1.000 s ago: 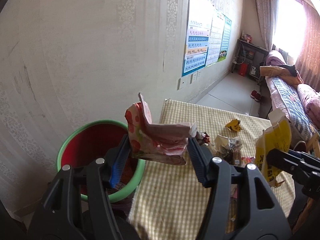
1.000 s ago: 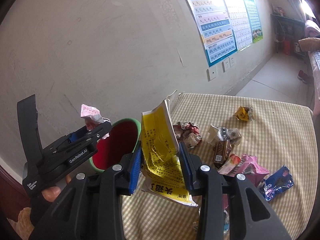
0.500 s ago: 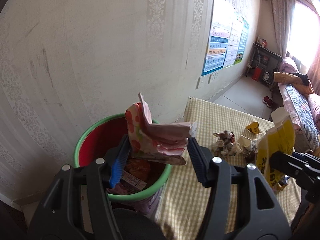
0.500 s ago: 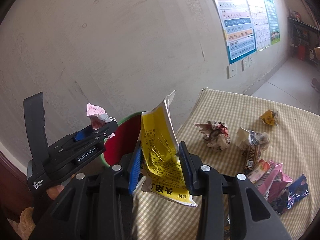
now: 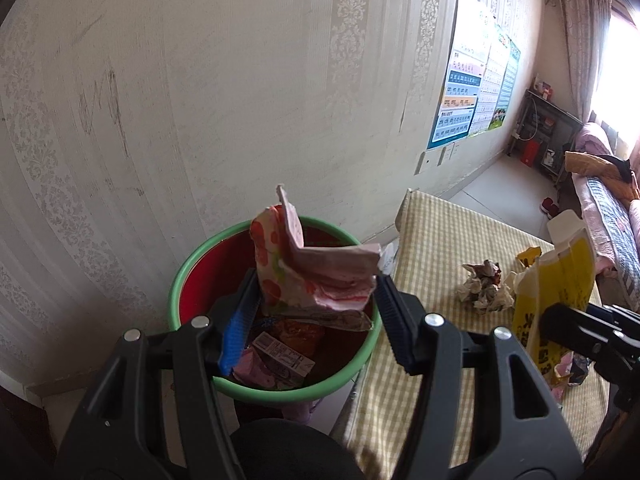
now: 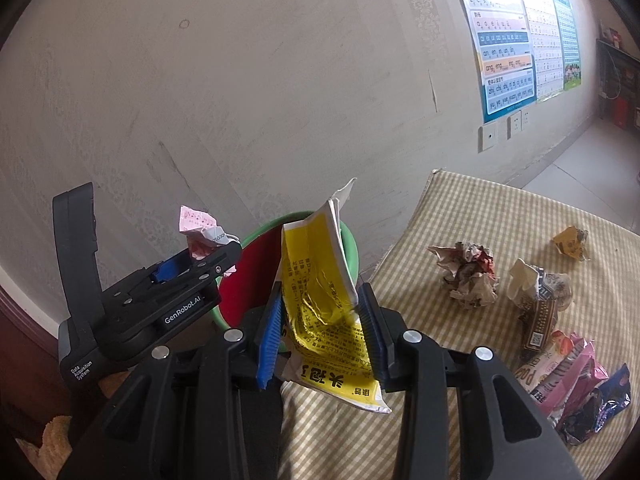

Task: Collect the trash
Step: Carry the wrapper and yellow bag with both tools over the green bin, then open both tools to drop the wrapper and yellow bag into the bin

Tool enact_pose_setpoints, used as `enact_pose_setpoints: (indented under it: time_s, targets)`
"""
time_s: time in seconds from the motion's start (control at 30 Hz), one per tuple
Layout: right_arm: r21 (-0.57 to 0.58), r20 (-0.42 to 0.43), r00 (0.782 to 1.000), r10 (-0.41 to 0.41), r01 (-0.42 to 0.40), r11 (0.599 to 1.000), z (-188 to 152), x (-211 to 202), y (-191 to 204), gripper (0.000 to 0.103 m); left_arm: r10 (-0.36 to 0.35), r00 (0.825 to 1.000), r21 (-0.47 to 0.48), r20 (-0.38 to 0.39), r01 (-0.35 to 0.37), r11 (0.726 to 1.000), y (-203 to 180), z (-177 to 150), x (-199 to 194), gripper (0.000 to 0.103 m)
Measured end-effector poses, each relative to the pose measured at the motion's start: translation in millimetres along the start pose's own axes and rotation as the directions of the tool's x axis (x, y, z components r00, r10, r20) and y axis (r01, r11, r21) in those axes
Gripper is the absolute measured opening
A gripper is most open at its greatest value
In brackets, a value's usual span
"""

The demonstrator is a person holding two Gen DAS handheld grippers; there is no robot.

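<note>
"GenRobot.AI" and "Data Acquisition System" on left gripper (image 6: 196, 258) body, pinyin syllables on wall poster (image 6: 505, 46), Chinese characters on yellow wrapper (image 6: 324, 312)

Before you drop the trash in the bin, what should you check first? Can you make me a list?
1. Left gripper grips the pink wrapper: ok.
2. Pink wrapper is over the green bin: ok.
3. Right gripper grips the yellow packet: ok.
4. Yellow packet is over the bin: not ok, it hangs over the table edge.
5. Bin has room: ok, trash only covers the bottom.
6. Table cleared: not ok, the crumpled paper and other wrappers remain.
</note>
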State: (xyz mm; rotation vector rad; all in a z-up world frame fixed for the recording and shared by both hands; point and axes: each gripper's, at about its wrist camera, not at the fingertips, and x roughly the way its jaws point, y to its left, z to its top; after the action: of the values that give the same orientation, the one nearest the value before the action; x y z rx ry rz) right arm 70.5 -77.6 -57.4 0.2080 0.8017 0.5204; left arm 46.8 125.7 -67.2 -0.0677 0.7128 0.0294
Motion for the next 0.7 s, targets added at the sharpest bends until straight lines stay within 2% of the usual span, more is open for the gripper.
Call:
enact_pose_setpoints:
  time_s: [0.5,0.57,0.6,0.63,0.7]
  targets:
    - [-0.039,-0.038,0.998,0.054,-0.056,0.998,28,53,23,0.034,0.029,0.997,-0.058,-0.074,-0.034,0.998,45,2,38,0.056]
    - [-0.052,-0.057,0.996,0.067,-0.070,0.996,29,60,23,0.037,0.034,0.997,-0.064,-0.076,-0.039,0.997,48,2,39,0.056]
    - [-0.074,-0.089,0.994,0.069,-0.076,0.994,27,65,23,0.043,0.035,0.997,-0.067,-0.075,-0.041,0.997,52,2,39,0.056]
    - [-0.095,-0.123,0.990,0.066,-0.078,0.992,24,71,23,0.053,0.035,0.996,-0.070,-0.076,-0.040,0.997,53,1,39,0.056]
    - [-0.139,-0.178,0.983,0.039,-0.064,0.988,11,82,25,0.056,0.028,0.996,-0.085,-0.084,-0.036,0.996,57,-1,41,0.056]
